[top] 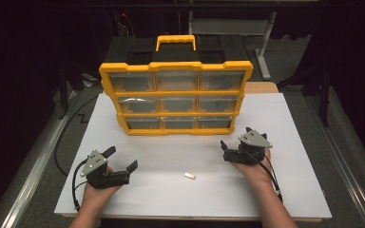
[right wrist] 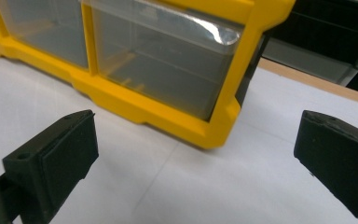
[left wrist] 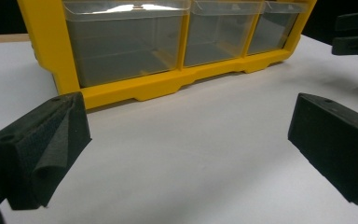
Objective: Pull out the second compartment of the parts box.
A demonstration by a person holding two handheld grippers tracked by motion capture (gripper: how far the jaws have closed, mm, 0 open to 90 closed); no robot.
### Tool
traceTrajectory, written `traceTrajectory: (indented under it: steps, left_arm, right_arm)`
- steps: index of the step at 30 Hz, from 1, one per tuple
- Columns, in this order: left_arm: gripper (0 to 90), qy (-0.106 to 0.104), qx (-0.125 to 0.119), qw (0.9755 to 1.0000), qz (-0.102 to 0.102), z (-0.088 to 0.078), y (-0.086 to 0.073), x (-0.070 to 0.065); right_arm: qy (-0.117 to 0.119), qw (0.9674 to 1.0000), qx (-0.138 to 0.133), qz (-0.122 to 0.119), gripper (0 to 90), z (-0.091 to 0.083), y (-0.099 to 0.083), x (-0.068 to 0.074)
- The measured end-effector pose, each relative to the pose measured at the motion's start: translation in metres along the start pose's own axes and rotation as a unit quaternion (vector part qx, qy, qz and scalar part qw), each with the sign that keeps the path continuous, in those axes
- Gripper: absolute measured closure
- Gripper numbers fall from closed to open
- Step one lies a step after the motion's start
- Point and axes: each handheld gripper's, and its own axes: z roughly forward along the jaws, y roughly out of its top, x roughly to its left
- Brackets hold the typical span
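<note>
We see our left claw [left wrist: 186, 149] with its jaws spread wide above the white surface [left wrist: 191, 140]. Ahead stands the yellow organizer [left wrist: 168, 86] with clear drawers [left wrist: 126, 42]; the other claw [left wrist: 354, 39] shows at upper right.

The high view looks forward and down over my forearms onto the whole white surface [top: 285, 123] and the yellow organizer [top: 176, 97]. My left gripper view sits low and close, facing the organizer's bottom drawer row; my right gripper view does too — nearer its right corner. All three share that bottom row.
</note>
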Motion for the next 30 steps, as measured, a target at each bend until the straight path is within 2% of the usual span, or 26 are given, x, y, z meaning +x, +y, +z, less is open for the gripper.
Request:
traceTrajectory:
  steps: [4,8,13,16,17,18,19,21,22,25,27,28,29,30]
  left_arm:
    - [0.5,0.004,0.002,1.0,0.001,0.0,0.0,0.001]
    - [0.5,0.005,-0.001,1.0,-0.002,0.0,0.001,0.001]
    - [0.4,0.007,0.0,1.0,0.004,0.001,0.0,0.0]
    - [0.5,0.006,0.004,1.0,0.003,0.002,0.0,0.0]
    - [0.4,0.006,0.004,1.0,0.003,0.002,0.0,0.0]
    - [0.5,0.006,0.006,1.0,0.004,0.002,-0.001,0.0]
    - [0.4,0.006,0.006,1.0,0.004,0.002,-0.001,0.0]
    - [0.5,0.004,0.007,1.0,0.003,0.002,-0.001,0.0]
    - [0.8,0.001,0.008,1.0,0.003,0.002,-0.001,0.0]
    - [1.0,0.0,0.008,1.0,0.005,0.003,-0.001,0.0]
    - [1.0,0.0,0.009,0.9999,0.006,0.003,-0.002,0.0]
    - [1.0,0.001,0.011,0.9999,0.008,0.003,-0.002,0.0]
    - [1.0,0.002,0.012,0.9999,0.009,0.003,-0.002,0.0]
    - [1.0,0.003,0.013,0.9999,0.01,0.003,-0.002,0.0]
  right_arm:
    - [-0.006,1.0,0.005,-0.003,0.2,-0.008,-0.006,-0.004]
    - [-0.006,0.9999,0.013,-0.001,0.2,-0.008,-0.009,-0.005]
    - [-0.012,0.9991,0.026,-0.03,0.2,-0.005,-0.011,0.0]
    - [-0.01,0.9976,0.037,-0.057,0.2,-0.003,-0.012,0.004]
    - [-0.01,0.9976,0.037,-0.057,0.2,-0.003,-0.012,0.004]
    - [-0.01,0.9965,0.043,-0.072,0.2,-0.002,-0.013,0.006]
    - [-0.01,0.9965,0.043,-0.072,0.2,-0.002,-0.013,0.006]
    - [-0.01,0.9949,0.05,-0.088,0.2,-0.002,-0.014,0.008]
    - [-0.008,0.9928,0.06,-0.104,0.2,-0.001,-0.014,0.01]
    - [-0.009,0.9916,0.065,-0.111,0.3,-0.001,-0.014,0.012]
    - [-0.012,0.9896,0.07,-0.125,0.4,0.0,-0.014,0.014]
    - [-0.017,0.9872,0.075,-0.14,0.5,0.0,-0.014,0.016]
    - [-0.017,0.9872,0.075,-0.14,0.5,0.0,-0.014,0.016]
    - [-0.019,0.9854,0.078,-0.15,0.5,0.0,-0.015,0.017]
